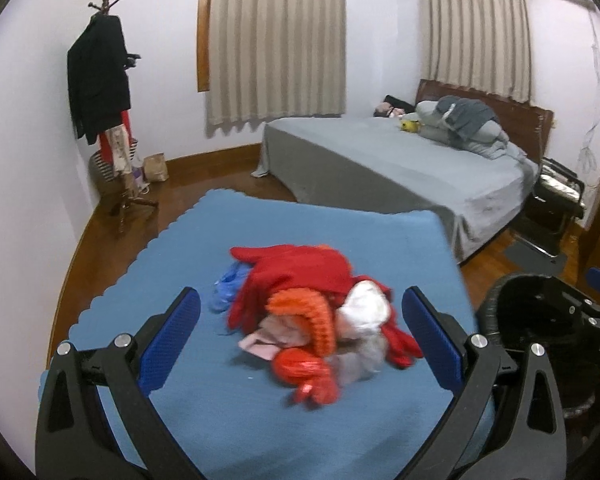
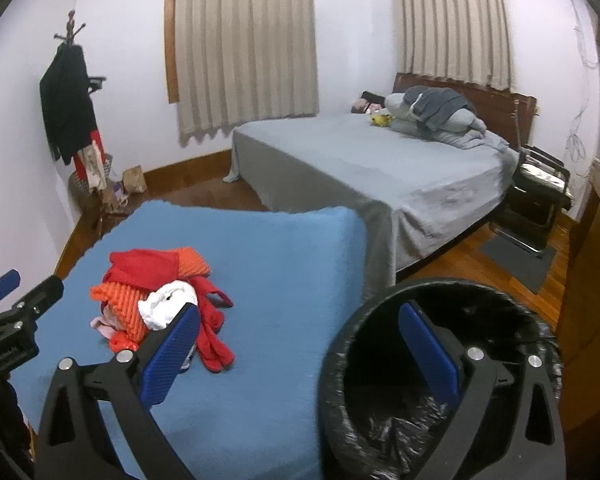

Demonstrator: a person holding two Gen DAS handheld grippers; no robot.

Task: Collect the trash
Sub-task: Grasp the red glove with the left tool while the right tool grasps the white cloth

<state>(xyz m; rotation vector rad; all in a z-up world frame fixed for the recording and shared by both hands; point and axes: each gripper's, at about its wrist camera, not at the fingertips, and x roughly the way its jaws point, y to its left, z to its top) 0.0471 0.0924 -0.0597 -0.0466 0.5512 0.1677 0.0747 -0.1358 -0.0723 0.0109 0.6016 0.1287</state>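
Observation:
A heap of trash (image 1: 308, 312) lies on a blue cloth-covered table (image 1: 260, 420): red and orange bags, white and pink scraps, a crumpled blue wrapper (image 1: 226, 286). My left gripper (image 1: 300, 320) hovers open just in front of the heap, its blue pads on either side, nothing held. In the right wrist view the same trash heap (image 2: 160, 300) sits left of centre on the blue table (image 2: 280, 280). My right gripper (image 2: 300, 340) is open and empty; its right finger hangs over a bin lined with a black bag (image 2: 400, 420) beside the table's right edge.
A grey-sheeted bed (image 1: 400, 160) with folded bedding stands beyond the table. A coat stand (image 1: 108, 100) with dark clothes fills the left corner. A black folding chair (image 2: 540, 192) sits right of the bed on the wooden floor. The bin's rim (image 1: 496, 304) shows at the right.

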